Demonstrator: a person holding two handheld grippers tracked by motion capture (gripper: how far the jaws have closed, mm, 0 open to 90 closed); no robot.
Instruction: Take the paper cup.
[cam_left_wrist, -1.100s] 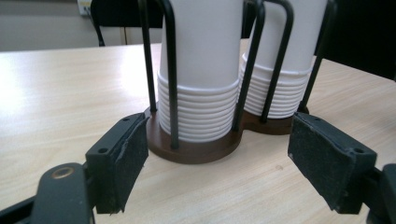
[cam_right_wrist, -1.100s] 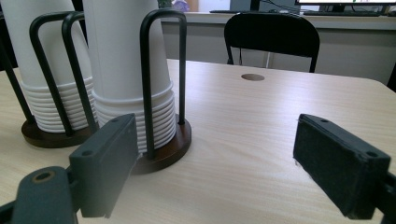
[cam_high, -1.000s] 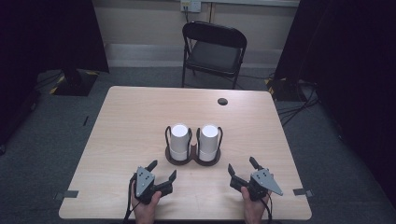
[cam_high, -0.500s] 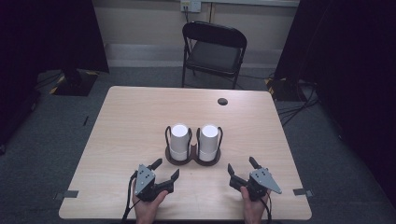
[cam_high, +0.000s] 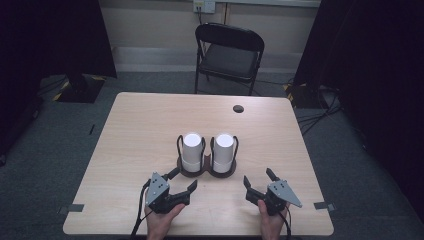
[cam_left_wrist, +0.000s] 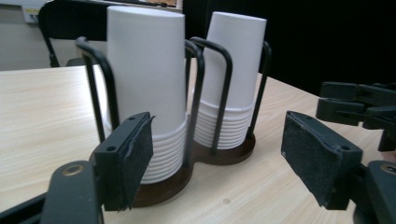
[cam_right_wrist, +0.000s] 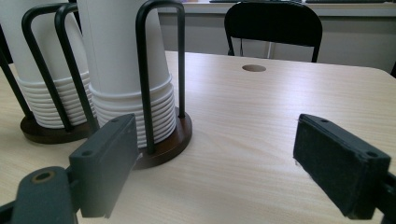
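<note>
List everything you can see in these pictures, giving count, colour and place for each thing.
table: one, light wood, centre of the room
cable hole: one, dark, far right part of the table
cup holder: one, dark brown base with black wire loops, middle of the table
cup stacks: two, white, upside down in the holder
chair: one, black, beyond the table
left gripper: one, black, near edge, fingers open, just been closing, nothing between
right gripper: one, black, near edge, open
</note>
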